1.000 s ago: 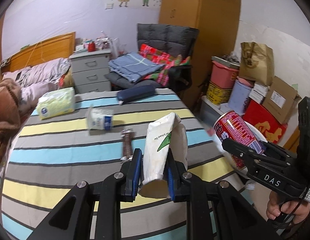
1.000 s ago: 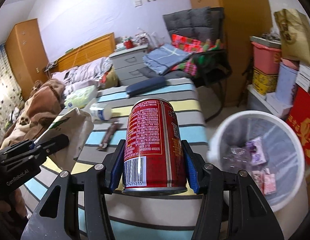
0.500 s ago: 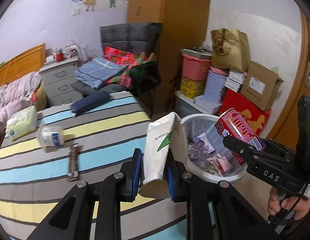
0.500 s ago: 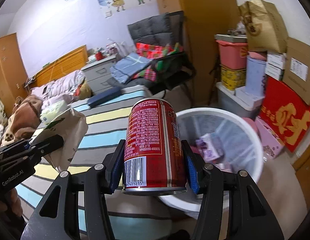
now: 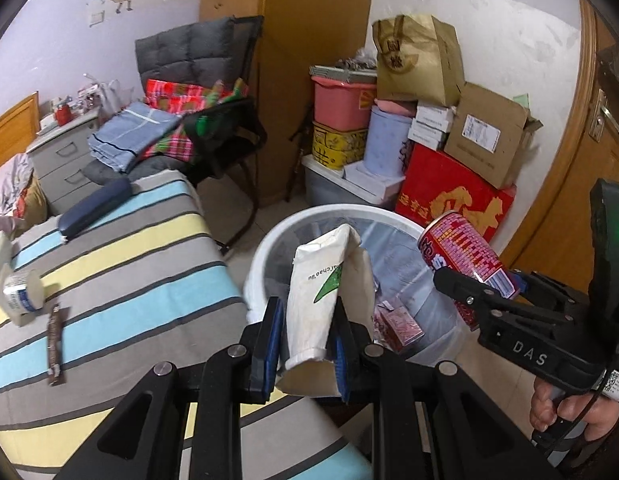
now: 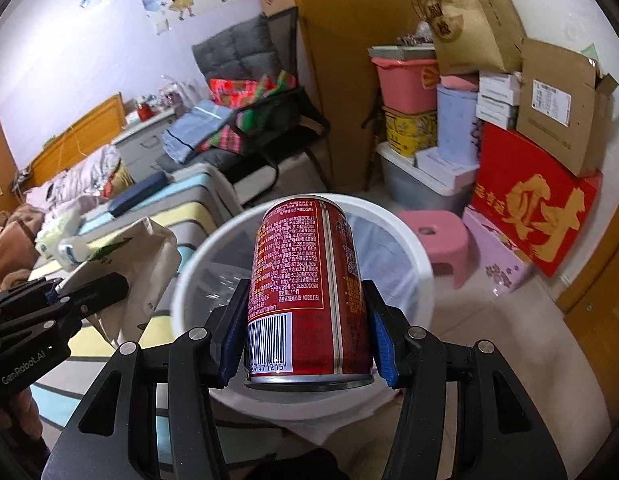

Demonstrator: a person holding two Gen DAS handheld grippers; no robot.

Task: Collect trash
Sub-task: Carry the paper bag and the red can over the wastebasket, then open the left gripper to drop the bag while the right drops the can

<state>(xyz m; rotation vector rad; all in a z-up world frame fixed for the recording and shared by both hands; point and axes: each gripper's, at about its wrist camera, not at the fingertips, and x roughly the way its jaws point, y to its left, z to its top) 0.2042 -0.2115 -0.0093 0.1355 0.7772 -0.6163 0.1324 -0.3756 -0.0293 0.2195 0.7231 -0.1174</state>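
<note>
Left hand-held gripper clamping one paper bag, right hand-held gripper clamping one can, one bin

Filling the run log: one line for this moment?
left tool: shut on paper bag | right tool: shut on red can | both over white bin

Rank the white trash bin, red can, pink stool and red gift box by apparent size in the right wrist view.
1. white trash bin
2. red can, enlarged by nearness to the camera
3. red gift box
4. pink stool

The can-versus-box order is unsure.
</note>
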